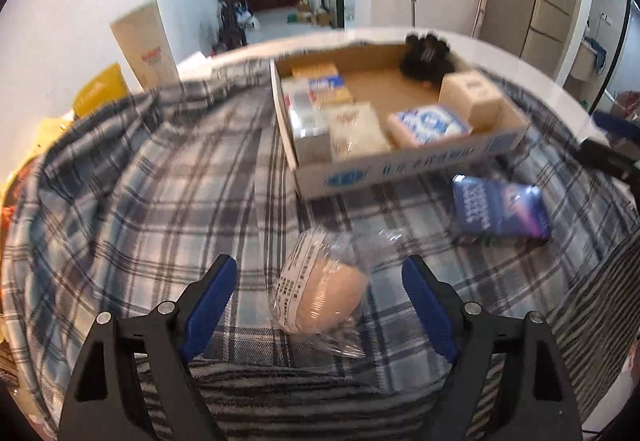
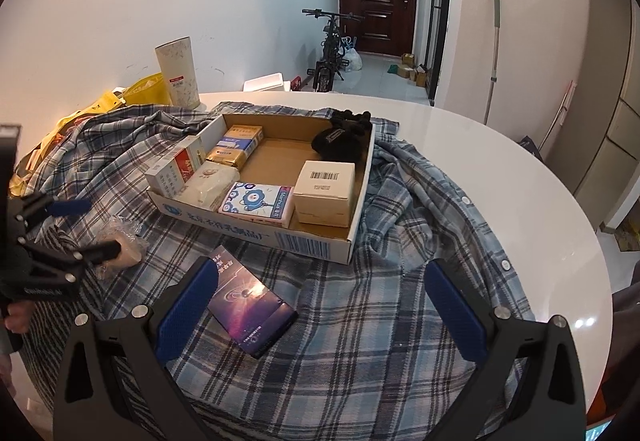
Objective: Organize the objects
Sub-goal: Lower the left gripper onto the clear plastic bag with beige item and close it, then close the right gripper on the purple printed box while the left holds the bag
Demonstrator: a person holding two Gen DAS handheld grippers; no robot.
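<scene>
A shallow cardboard tray [image 1: 404, 169] [image 2: 256, 231] lies on a plaid cloth and holds several small boxes, tissue packs and a black pouch [image 2: 340, 139]. A beige round item in clear plastic wrap [image 1: 324, 293] [image 2: 120, 245] lies on the cloth in front of the tray. My left gripper [image 1: 320, 297] is open, its blue fingers on either side of the wrapped item. A dark purple box [image 1: 498, 211] [image 2: 244, 301] lies flat on the cloth. My right gripper [image 2: 320, 305] is open and empty above the cloth, the purple box by its left finger.
The plaid cloth [image 2: 380, 321] covers most of a round white table [image 2: 520, 181]. A tall pale cylinder [image 2: 178, 73] and yellow bags [image 2: 132, 93] stand at the table's far left. A bicycle [image 2: 330, 53] and a door are beyond.
</scene>
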